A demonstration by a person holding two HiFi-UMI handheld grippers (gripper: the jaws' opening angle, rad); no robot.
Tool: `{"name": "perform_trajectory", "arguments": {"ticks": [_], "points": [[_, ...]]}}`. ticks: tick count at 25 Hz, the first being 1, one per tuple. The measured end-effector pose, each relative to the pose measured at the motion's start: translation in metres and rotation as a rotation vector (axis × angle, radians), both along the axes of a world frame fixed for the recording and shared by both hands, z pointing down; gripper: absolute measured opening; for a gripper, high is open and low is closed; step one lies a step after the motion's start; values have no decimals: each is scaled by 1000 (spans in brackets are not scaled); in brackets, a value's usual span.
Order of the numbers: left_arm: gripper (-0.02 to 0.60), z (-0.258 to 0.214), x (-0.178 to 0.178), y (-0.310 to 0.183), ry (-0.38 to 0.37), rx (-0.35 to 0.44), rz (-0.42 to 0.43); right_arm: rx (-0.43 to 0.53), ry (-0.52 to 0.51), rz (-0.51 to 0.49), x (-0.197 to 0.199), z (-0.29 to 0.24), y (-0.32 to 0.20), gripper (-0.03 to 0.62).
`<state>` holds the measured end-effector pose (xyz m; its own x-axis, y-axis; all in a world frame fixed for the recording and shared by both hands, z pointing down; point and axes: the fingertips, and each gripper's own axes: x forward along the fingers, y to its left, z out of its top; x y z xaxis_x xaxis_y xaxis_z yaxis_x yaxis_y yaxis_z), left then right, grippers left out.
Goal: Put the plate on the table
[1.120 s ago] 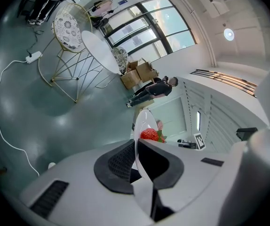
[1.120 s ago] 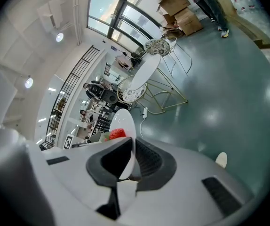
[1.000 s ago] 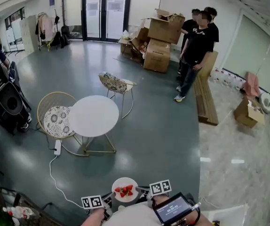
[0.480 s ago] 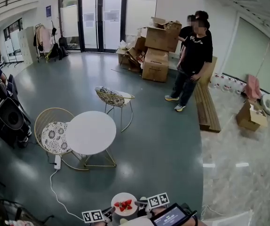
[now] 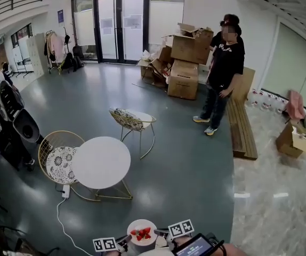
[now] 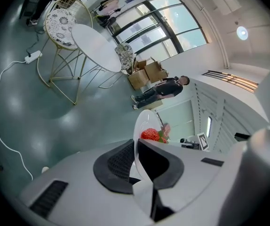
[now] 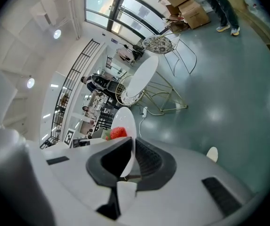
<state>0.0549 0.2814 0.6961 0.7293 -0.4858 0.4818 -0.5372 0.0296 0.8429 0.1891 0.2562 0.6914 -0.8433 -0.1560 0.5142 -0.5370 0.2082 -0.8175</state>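
A white plate [image 5: 141, 230] with red strawberries [image 5: 142, 232] on it hangs at the bottom of the head view, carried between both grippers. My left gripper [image 5: 125, 239] is shut on the plate's left rim, which shows edge-on as the plate [image 6: 143, 126] between its jaws. My right gripper [image 5: 159, 231] is shut on the right rim, the plate [image 7: 125, 121] again seen edge-on. The round white table [image 5: 101, 162] stands ahead and to the left on a gold wire frame; it also shows as the table [image 6: 96, 40] and the table [image 7: 142, 75].
A wire chair with a patterned cushion [image 5: 58, 156] stands left of the table and another chair [image 5: 133, 120] beyond it. A white cable with a power strip [image 5: 65, 192] runs over the floor. A person [image 5: 221, 71] stands by cardboard boxes [image 5: 185, 60]; a wooden bench [image 5: 243, 124] lies right.
The view has shifted forward and tilted up: the table now sits lower and closer in the head view. The plate stays held between both grippers.
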Motion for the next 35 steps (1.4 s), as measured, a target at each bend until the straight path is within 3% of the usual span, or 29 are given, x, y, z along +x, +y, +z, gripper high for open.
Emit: {"name": "perform_trajectory", "arguments": {"ticks": [8, 15, 24, 30, 35], "points": [[15, -16, 48, -54, -8, 23, 14, 13, -34, 9, 48, -15, -50, 26], [14, -26, 45, -78, -37, 31, -83, 32, -51, -16, 43, -16, -87, 26], [14, -22, 33, -111, -54, 35, -145, 51, -51, -36, 30, -6, -128, 26], [14, -17, 30, -173, -29, 28, -106, 41, -30, 11, 27, -10, -181, 26], [15, -25, 29, -240, -1, 68, -47, 60, -4, 66, 28, -18, -240, 26]]}}
